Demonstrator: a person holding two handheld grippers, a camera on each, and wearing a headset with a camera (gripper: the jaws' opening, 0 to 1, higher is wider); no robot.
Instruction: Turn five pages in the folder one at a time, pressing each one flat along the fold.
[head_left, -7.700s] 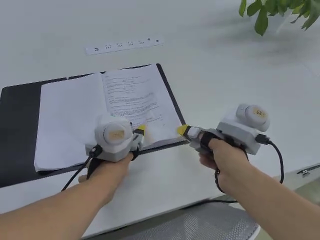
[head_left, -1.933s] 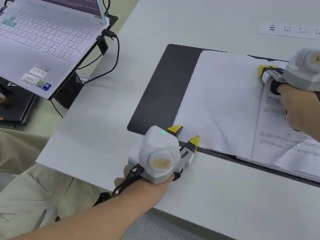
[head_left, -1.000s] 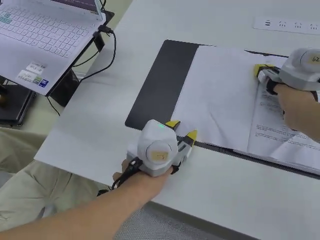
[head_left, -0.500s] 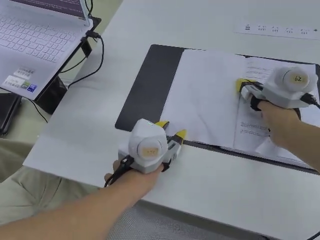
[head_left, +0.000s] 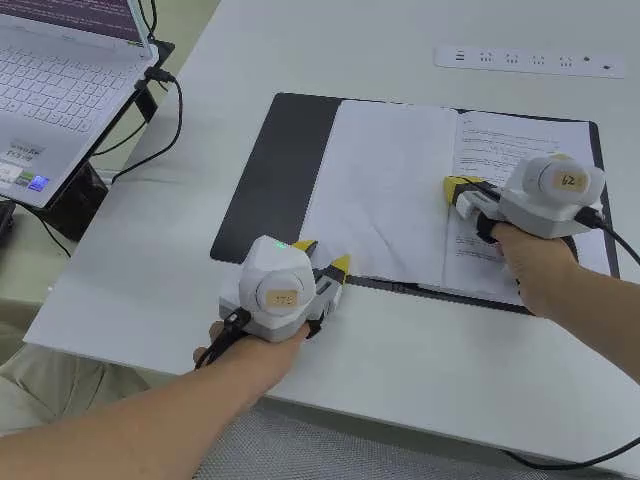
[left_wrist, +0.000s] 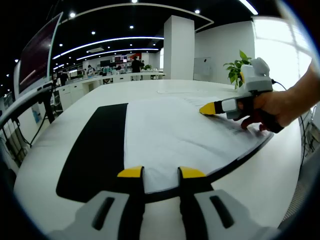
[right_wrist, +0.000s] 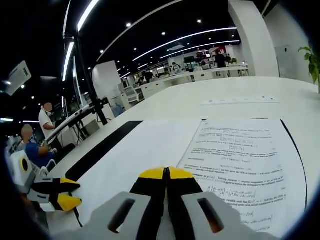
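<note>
The black folder lies open on the white table. Its left side carries a blank turned page; its right side shows a printed page. My right gripper is shut, and its yellow tips rest on the paper at the fold, about midway down. My left gripper is open at the near edge of the blank page, tips apart, and nothing is gripped. The right gripper is seen across the page, and the left gripper at the lower left.
An open laptop on a stand sits off the table's left side, with a cable trailing from it. A white power strip lies beyond the folder. The table's near edge runs just below my hands.
The head camera has shifted. My right gripper has slid along the fold from the folder's far end toward me. The left gripper has stayed at the page's near edge.
</note>
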